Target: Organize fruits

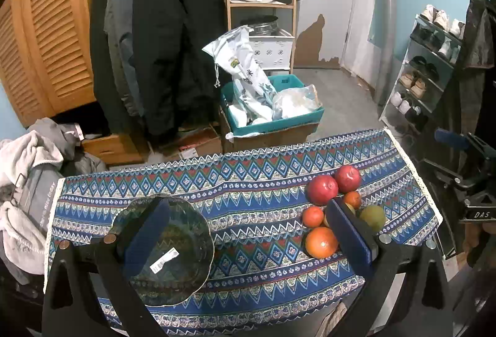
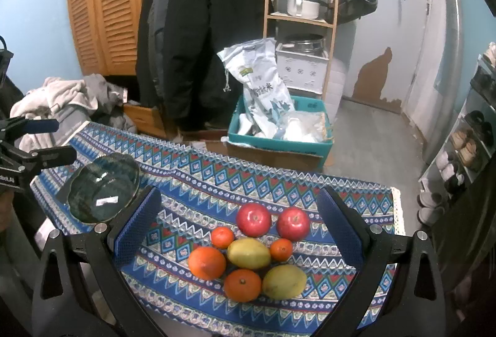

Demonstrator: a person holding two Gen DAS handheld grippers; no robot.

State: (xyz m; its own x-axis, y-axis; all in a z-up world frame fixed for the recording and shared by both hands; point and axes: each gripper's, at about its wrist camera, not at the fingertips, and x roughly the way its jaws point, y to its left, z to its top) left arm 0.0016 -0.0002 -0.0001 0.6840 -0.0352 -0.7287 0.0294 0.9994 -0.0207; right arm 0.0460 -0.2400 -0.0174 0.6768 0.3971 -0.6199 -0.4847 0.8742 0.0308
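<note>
Both tongs released, nothing held. Right gripper (image 2: 238,231) hangs over the fruit pile, jaws spread wide to either side of it; left gripper (image 1: 248,231) hangs spread above the table, one finger over the dark green scalloped glass bowl (image 1: 189,259).

Fruit sits clustered on the blue patterned tablecloth (image 2: 198,182), bowl well apart on the left end and empty.
- two red apples (image 2: 253,219) at the back
- two yellow-green mangoes (image 2: 249,252) — one mid-pile, one at the front
- two large oranges (image 2: 207,262) and two small tangerines (image 2: 222,237) packed around the mangoes, touching

Likely step: first pick, for transfer to the bowl. Suggest starting on an outer piece — the left apple or the left orange — since the central mango is hemmed in and a finger going down beside it would nudge its neighbours. Close across the widest part, gently; round fruit will likely roll on cloth. Left could steady the bowl rim.
</note>
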